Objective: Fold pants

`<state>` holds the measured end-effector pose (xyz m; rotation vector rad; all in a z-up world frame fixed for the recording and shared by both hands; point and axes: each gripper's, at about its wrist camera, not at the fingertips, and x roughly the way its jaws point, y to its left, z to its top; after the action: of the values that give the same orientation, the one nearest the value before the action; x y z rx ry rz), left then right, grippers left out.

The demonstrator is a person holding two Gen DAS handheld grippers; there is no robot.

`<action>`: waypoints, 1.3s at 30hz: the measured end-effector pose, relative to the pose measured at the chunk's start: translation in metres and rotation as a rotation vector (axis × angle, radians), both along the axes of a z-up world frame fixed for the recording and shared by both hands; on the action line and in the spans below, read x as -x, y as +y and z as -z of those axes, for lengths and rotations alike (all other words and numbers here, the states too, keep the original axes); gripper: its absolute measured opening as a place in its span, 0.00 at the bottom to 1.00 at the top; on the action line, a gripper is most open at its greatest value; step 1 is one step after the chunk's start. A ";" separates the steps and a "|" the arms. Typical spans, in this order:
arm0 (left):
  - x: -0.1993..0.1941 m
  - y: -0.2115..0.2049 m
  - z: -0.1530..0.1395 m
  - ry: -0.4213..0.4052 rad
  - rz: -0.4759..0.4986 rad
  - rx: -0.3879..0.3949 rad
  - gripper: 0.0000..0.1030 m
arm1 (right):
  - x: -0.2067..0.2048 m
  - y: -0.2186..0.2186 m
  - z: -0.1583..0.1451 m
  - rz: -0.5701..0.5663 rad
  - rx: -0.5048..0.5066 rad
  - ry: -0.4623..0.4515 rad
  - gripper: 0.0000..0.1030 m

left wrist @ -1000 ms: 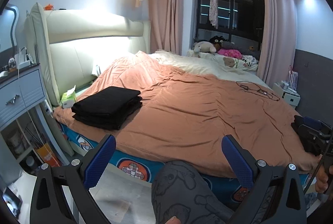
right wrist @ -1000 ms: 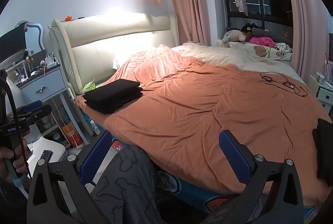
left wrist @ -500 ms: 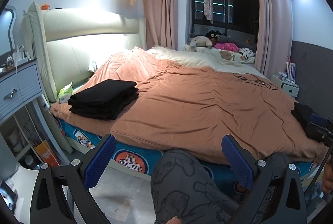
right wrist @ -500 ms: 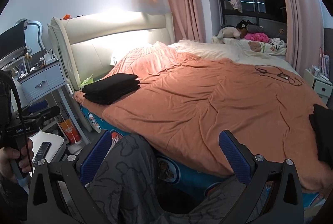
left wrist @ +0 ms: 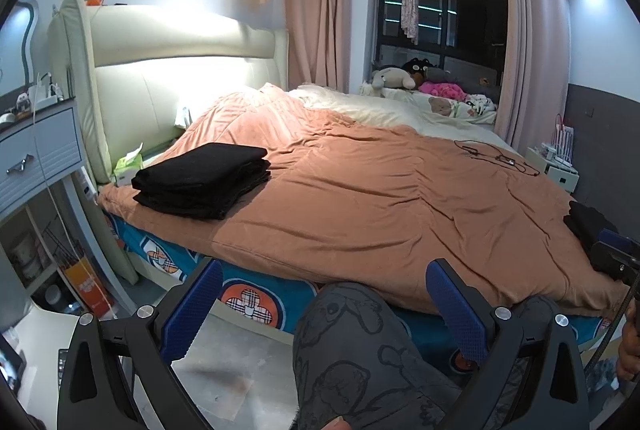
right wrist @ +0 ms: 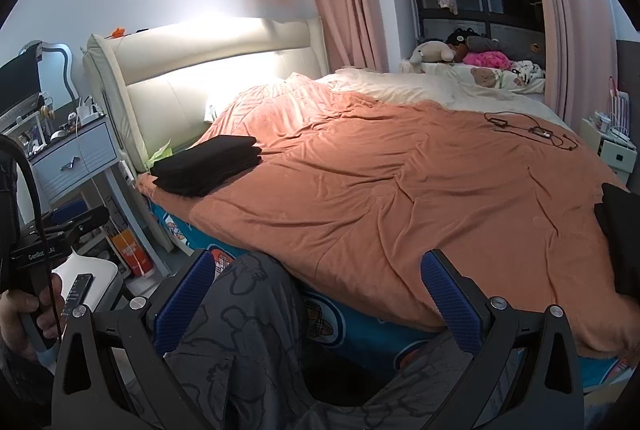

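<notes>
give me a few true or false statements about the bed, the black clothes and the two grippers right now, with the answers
1. Folded black pants lie in a stack on the orange blanket near the headboard. True.
2. The left gripper is shut on a garment. False: its jaws stand wide open and hold nothing.
3. The right gripper is open and empty. True.
4. A black cable lies on the blanket, towards the far side. True.
5. The plush toys sit on the nightstand. False: they lie by the window, beyond the bed.
6. The blanket is blue. False: it is orange.
</notes>
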<state>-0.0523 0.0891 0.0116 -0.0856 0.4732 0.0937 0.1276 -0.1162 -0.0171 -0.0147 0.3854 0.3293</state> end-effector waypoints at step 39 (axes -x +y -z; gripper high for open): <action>0.012 0.003 0.000 -0.004 -0.041 0.001 1.00 | 0.002 0.006 -0.004 -0.019 -0.015 0.015 1.00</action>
<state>-0.0648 0.0922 0.0121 -0.0965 0.4678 0.1339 0.1256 -0.1097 -0.0126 -0.0009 0.3975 0.3509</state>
